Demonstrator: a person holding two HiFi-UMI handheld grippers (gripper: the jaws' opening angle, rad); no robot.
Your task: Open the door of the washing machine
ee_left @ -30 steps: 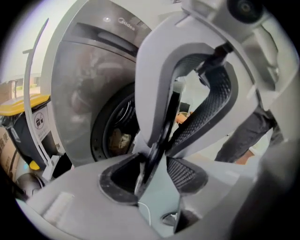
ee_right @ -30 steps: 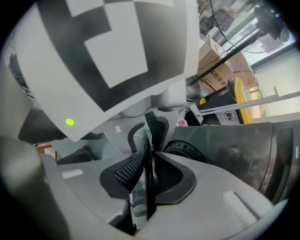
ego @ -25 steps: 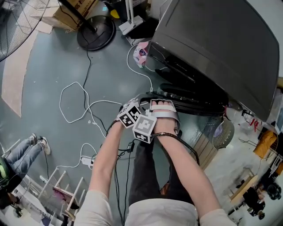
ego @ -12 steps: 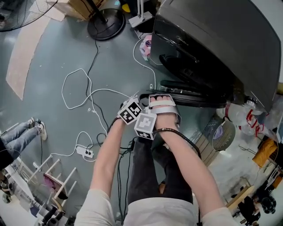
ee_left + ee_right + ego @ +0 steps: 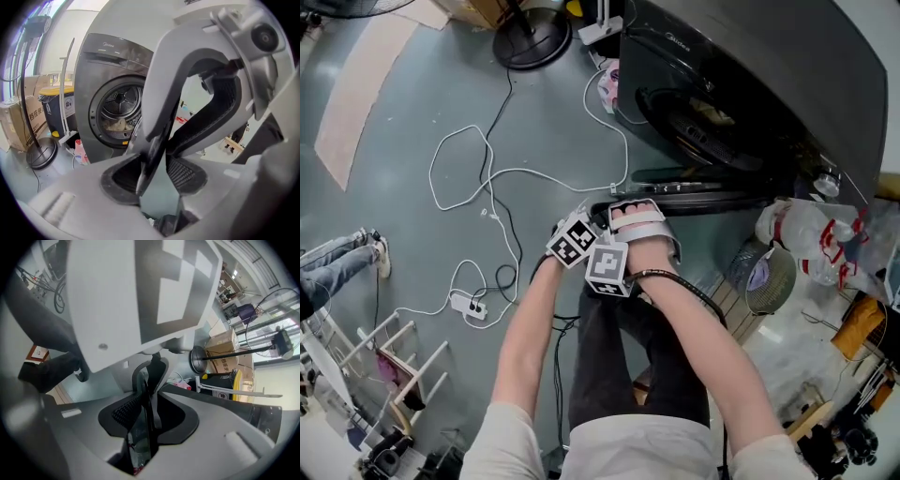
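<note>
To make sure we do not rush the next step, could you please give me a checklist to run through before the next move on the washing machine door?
1. Washing machine door swung clear of the opening: ok; the drum shows in the left gripper view.
2. Right tool hold: cannot tell; its jaws have just been opening and stand nearly together, with a thin dark edge between them.
3. Left tool hold on the door: cannot tell; its jaws look nearly closed.
4. Laundry inside the drum, none over the lip: ok.
5. White cable clear of the door: probably not ok; it runs right up to the door's free end.
</note>
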